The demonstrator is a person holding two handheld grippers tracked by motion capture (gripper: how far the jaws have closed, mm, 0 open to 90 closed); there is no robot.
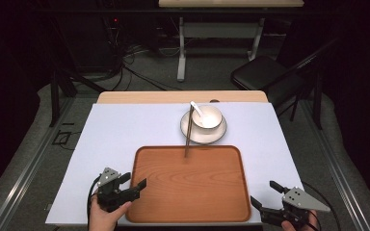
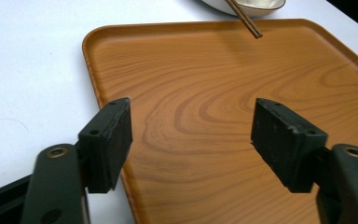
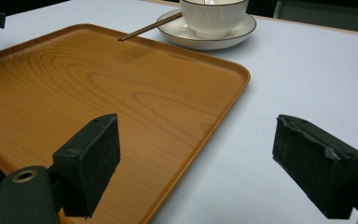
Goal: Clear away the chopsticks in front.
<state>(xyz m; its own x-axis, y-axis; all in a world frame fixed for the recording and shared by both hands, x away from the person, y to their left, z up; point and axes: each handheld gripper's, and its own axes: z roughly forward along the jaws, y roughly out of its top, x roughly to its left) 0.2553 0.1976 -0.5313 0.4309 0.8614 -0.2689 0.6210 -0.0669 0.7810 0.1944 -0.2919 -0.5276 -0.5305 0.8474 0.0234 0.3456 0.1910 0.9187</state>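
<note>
Nothing held yet: left gripper (image 1: 134, 182) spread wide over the near-left corner of the empty orange-brown wood-grain tray (image 1: 192, 192), right gripper (image 1: 266, 195) equally agape just off its near-right corner, above the white tabletop (image 1: 115, 139). Beyond the tray's far edge, a white ribbed cup (image 1: 207, 116) with a white spoon (image 1: 197, 109) on a dark-rimmed white saucer (image 1: 219, 133), a dark chopstick (image 1: 188, 137) leaning off it over the tray. Probably best to lift the chopstick away first, then grip the saucer rim level and low to avoid tipping the cup.

In the high view we see a table (image 1: 125, 125) filling the middle of the frame. A tray (image 1: 188, 192) lies at lower centre. Just above it, right of centre, a bowl (image 1: 208, 116) sits on a plate (image 1: 192, 132), with a spoon (image 1: 196, 109) in the bowl. Chopsticks (image 1: 188, 137) reach from the plate down over the tray's upper edge. A chair (image 1: 262, 72) stands at upper right.
</note>
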